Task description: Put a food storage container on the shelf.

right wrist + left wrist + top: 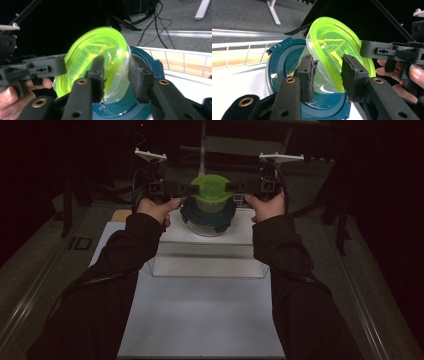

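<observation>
We note the green lid (342, 47): translucent glossy plastic, smooth, over a clear glossy tub (322, 80). The blue lid (282, 62) below is opaque plastic with a soft sheen. Tool pads (308, 72) look matt black, worn and rough at the edges. Counter (200, 315) sheet reads smooth, matt white. Sleeves (115, 270) are dark cloth.

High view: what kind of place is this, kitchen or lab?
Likely a lab recording bench: dark surround, a lit white table, loose cables on the floor, and a metal stand behind the lidded containers.
</observation>
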Available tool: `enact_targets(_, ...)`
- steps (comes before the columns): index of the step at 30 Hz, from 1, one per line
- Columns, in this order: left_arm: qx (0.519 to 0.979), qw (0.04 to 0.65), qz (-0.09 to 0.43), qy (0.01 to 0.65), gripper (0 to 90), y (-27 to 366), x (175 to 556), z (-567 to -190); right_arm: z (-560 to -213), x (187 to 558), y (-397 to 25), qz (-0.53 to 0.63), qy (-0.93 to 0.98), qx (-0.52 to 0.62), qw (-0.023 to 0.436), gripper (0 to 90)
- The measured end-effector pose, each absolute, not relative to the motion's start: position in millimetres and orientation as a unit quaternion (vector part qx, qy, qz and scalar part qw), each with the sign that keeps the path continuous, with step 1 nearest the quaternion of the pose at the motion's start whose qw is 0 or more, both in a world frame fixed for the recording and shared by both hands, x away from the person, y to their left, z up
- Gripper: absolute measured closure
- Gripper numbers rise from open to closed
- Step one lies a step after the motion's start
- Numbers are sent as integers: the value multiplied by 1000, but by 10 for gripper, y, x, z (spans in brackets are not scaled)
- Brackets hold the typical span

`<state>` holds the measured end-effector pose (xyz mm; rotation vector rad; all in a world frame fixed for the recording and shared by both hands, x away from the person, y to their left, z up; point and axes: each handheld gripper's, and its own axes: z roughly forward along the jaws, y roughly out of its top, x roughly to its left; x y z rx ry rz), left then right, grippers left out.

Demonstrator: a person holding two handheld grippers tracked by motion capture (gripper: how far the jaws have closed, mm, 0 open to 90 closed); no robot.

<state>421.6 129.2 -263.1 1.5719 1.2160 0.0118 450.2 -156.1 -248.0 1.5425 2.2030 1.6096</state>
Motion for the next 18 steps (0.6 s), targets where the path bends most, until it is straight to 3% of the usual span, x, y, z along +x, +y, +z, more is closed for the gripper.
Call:
enact_targets(3, 663, 546, 7, 512, 564, 1304, 4210, -2624, -2491, 4526, -1559, 516, 700, 493, 0, 611)
enact_targets(11, 660, 549, 18, 512, 395, 1351, 4189, -2631, -2479, 4523, -1595, 516, 705, 486, 18, 437)
enact_targets(15, 653, 552, 27, 519, 399, 1374, 4088, -2620, -2453, 4464, -1621, 530, 706, 469, 24, 335)
enact_targets(18, 667, 567, 33, 482, 371, 1371, 3952, -2591, -2444, 4380, -1636, 537, 714, 449, 29, 276)
